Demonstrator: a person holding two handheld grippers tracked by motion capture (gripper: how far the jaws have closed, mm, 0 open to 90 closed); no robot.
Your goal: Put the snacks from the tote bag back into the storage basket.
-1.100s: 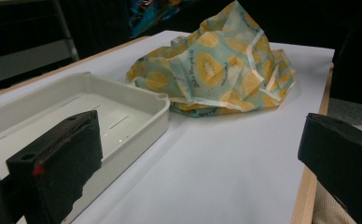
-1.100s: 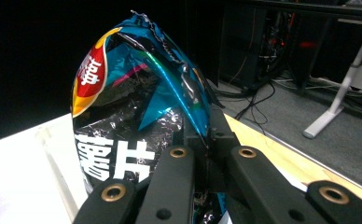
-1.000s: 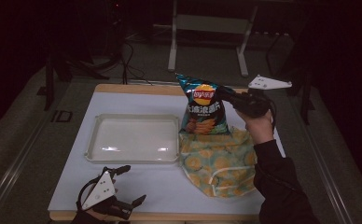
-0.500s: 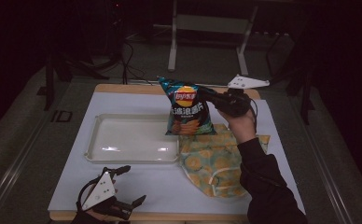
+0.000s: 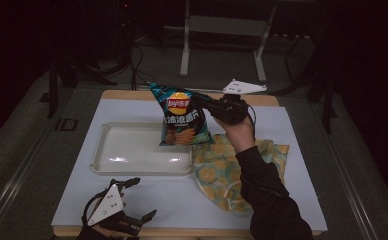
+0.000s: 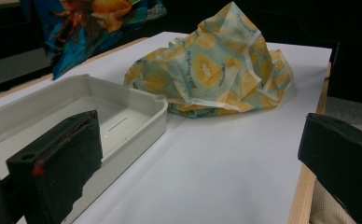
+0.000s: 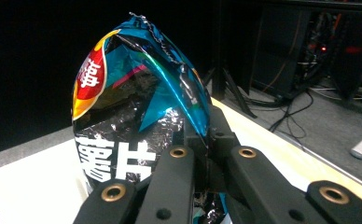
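Two grippers at a dim table — the right gripper (image 5: 208,103) pinches a chip bag (image 5: 182,117) aloft over the white tray's (image 5: 127,150) right end, while the left gripper (image 5: 132,200) rests near the front edge, jaws wide and empty.

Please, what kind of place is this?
Probably a lab or recording room, not a home: a white-topped table in a dark room, cables on the floor, a metal stand behind, and a hand-held gripper holding a chip bag.
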